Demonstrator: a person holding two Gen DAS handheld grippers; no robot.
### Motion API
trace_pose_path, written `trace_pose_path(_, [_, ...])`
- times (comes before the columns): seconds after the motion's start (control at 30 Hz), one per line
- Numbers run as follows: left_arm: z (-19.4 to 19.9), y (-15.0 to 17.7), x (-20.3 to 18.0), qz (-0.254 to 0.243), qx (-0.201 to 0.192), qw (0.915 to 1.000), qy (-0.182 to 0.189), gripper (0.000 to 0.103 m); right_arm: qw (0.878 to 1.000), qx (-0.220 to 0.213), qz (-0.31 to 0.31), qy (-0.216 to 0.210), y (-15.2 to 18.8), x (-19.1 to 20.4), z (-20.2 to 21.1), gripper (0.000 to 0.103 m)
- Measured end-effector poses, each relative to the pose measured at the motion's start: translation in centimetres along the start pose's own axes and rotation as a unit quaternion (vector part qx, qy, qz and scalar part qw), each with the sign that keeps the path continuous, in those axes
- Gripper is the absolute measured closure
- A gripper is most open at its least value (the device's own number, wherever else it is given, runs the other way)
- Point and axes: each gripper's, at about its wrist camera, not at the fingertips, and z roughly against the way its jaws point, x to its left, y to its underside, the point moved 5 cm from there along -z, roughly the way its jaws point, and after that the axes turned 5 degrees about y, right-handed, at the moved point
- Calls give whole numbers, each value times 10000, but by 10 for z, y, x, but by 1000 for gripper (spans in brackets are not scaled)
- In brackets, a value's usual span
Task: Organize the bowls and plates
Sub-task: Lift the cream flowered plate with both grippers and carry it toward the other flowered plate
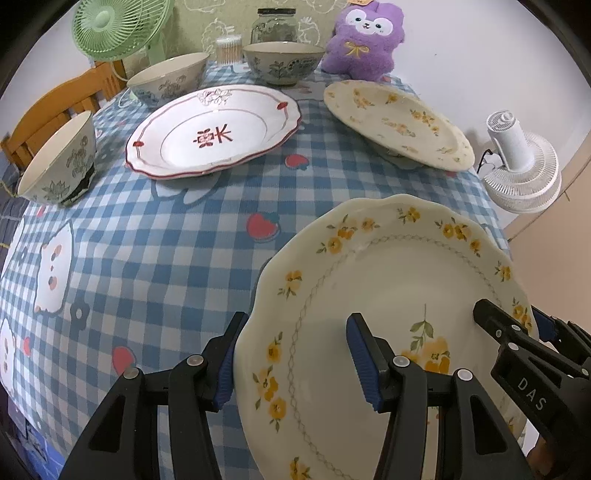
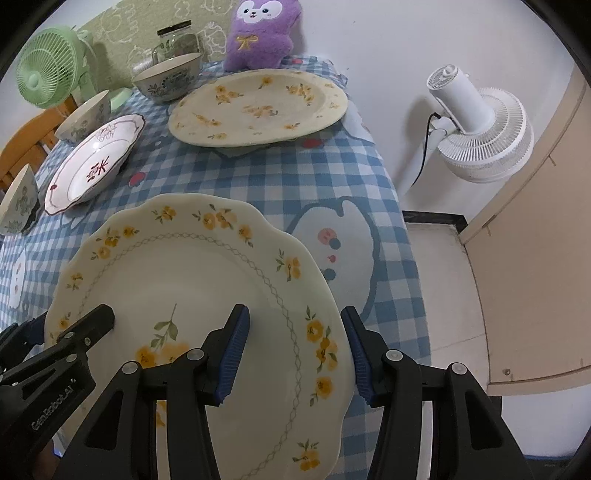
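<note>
A cream plate with yellow flowers (image 1: 388, 295) (image 2: 199, 280) is near me, held above the checked tablecloth. My left gripper (image 1: 295, 354) straddles its left rim with jaws apart, the plate edge between the pads. My right gripper (image 2: 295, 350) straddles its right rim the same way; it shows in the left wrist view (image 1: 517, 332). A second yellow-flowered plate (image 1: 399, 122) (image 2: 258, 107) rests tilted at the far right. A white plate with red trim (image 1: 214, 129) (image 2: 92, 162) lies far left. Three patterned bowls (image 1: 59, 162) (image 1: 170, 77) (image 1: 282, 61) stand around it.
A purple plush toy (image 1: 362, 37), a glass jar (image 1: 275, 24), a cotton-swab box (image 1: 229, 48) and a green fan (image 1: 118, 26) stand at the table's back. A white fan (image 2: 476, 125) stands on the floor right of the table edge. A wooden chair (image 1: 55, 107) is at left.
</note>
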Motion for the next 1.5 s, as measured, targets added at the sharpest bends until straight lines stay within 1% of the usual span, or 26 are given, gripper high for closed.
trace_pose_path(0.3, [-3, 0, -1, -40, -70, 9999, -59, 48, 9999, 64, -74, -69, 0, 0, -5, 49])
trace_pose_path(0.43, [-4, -1, -2, -118, -6, 9999, -92, 42, 9992, 232, -239, -211, 1, -2, -8, 47])
trace_pose_path(0.5, [-5, -1, -4, -193, 39, 9998, -84, 39, 9990, 280, -287, -206, 1, -2, -8, 46])
trace_pose_path(0.57, [-4, -2, -5, -262, 16, 9996, -61, 31, 9990, 305, -259, -173, 1, -1, -8, 42])
trace_pose_path(0.6, [-2, -3, -6, -323, -34, 9995, -38, 29, 9990, 308, -253, -199, 1, 0, -7, 40])
trace_pose_path(0.63, [0, -3, -7, -370, -61, 9993, -17, 26, 9990, 308, -243, -234, 1, 1, -6, 33])
trace_pose_path(0.67, [1, -4, -8, -407, -76, 9991, 0, 24, 9989, 309, -227, -259, 2, 3, -4, 31])
trace_pose_path(0.77, [4, -4, -6, -391, -78, 9992, 5, 21, 9994, 253, -184, -170, 1, 5, 3, 29])
trace_pose_path(0.87, [7, -6, -1, -327, -78, 9994, 28, 20, 9993, 204, -226, -203, -1, 6, 9, 27])
trace_pose_path(0.97, [16, -7, 2, -314, -156, 9994, 44, 19, 9996, 119, -227, -128, -4, 5, 16, 24])
trace_pose_path(1.1, [26, -11, 2, -286, -226, 9993, 66, 18, 9996, -12, -246, -160, -9, 5, 28, 23])
trace_pose_path(1.23, [40, -16, -1, -303, -398, 9987, 46, 18, 9997, -147, -177, -102, -17, 4, 39, 22])
trace_pose_path(1.33, [48, -19, -6, -392, -550, 9977, -88, 19, 9994, -341, -105, 5, -25, 3, 48, 22])
trace_pose_path(1.5, [64, -28, -10, -202, -734, 9970, -154, 19, 9987, -501, 87, -25, -39, 1, 63, 22])
